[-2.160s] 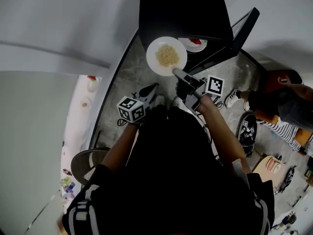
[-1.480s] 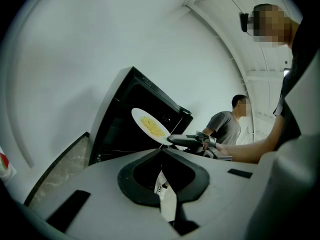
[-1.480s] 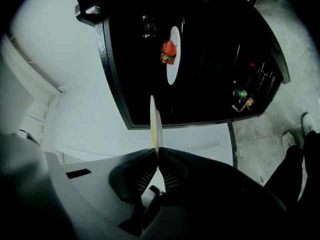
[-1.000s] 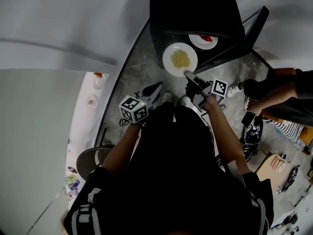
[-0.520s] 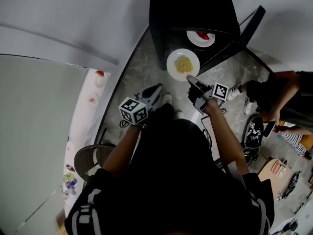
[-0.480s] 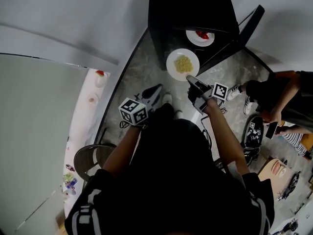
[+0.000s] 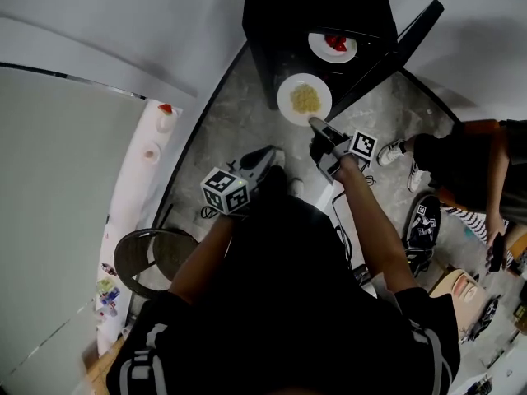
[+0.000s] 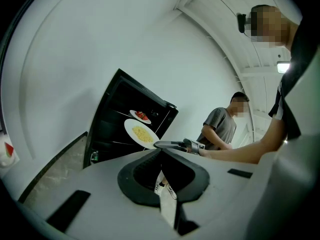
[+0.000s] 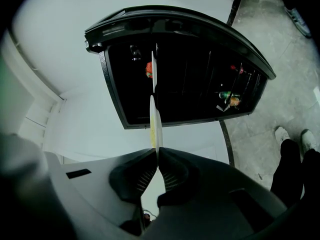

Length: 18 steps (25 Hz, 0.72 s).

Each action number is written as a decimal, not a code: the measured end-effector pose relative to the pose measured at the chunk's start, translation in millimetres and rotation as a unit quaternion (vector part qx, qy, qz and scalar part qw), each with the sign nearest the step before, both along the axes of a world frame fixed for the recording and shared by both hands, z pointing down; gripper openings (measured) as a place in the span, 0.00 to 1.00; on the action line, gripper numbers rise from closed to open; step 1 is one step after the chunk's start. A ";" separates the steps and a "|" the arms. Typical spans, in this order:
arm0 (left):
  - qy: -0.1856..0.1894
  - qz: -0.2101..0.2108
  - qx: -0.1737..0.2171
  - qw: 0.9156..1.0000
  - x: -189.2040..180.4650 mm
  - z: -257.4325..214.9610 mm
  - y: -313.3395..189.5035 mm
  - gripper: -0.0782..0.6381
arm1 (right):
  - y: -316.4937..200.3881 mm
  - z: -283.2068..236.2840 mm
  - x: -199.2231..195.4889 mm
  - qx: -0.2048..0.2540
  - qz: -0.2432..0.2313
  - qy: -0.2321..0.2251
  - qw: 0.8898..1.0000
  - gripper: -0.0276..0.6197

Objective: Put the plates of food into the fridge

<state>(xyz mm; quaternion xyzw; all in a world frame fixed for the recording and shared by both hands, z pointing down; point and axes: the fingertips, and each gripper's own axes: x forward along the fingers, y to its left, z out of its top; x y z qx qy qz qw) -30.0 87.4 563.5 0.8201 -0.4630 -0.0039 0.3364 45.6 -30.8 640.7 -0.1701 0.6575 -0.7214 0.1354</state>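
The plate of noodles (image 7: 305, 99) hangs in the air at the mouth of the open fridge (image 7: 313, 6), in the upper middle of the head view, and we judge it is not yet on a shelf. It is held by one edge only, so the far side could dip and the noodles slide onto the floor (image 7: 239, 122). Pushed in too high or too fast, it could also knock the shelf front or the plate with red food (image 7: 333, 46) already inside, just above it. The right gripper (image 7: 313, 123) has its fingers (image 9: 135, 176) clamped thinly on the plate's near rim, which we see edge-on between them. The left gripper (image 7: 262, 156) hangs back at centre frame, its fingers (image 8: 142, 176) together at the tips, holding nothing.
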 end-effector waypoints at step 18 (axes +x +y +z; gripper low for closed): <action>0.011 -0.001 -0.016 1.000 -12.9 19.3 -3.2 0.14 | -63.4 81.5 -29.4 -0.010 0.028 0.046 0.999 0.09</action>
